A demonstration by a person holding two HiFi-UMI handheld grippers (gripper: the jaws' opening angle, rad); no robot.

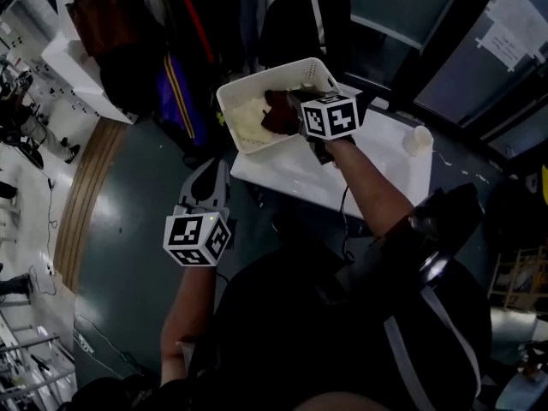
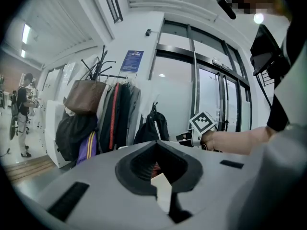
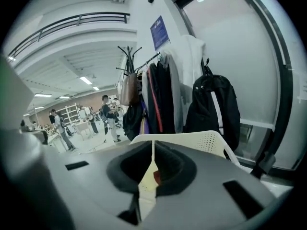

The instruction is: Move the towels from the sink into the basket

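Observation:
A white slatted basket (image 1: 244, 88) stands at the far end of a white table (image 1: 377, 174). In it lie a cream towel (image 1: 248, 118) and a dark red towel (image 1: 276, 114). My right gripper (image 1: 295, 110) hangs over the basket's near right side, jaws shut with nothing between them. In the right gripper view the basket rim (image 3: 211, 140) lies just ahead, and a bit of the red towel (image 3: 157, 177) shows below the jaws. My left gripper (image 1: 205, 174) hovers off the table's left, over the floor, jaws together and empty. No sink is in view.
A small white cup (image 1: 418, 139) stands on the table's right side. Beyond the basket a coat rack (image 2: 103, 99) holds jackets, bags and a black backpack (image 3: 216, 109). Glass doors lie to the right. People stand far off in the hall (image 3: 60, 126).

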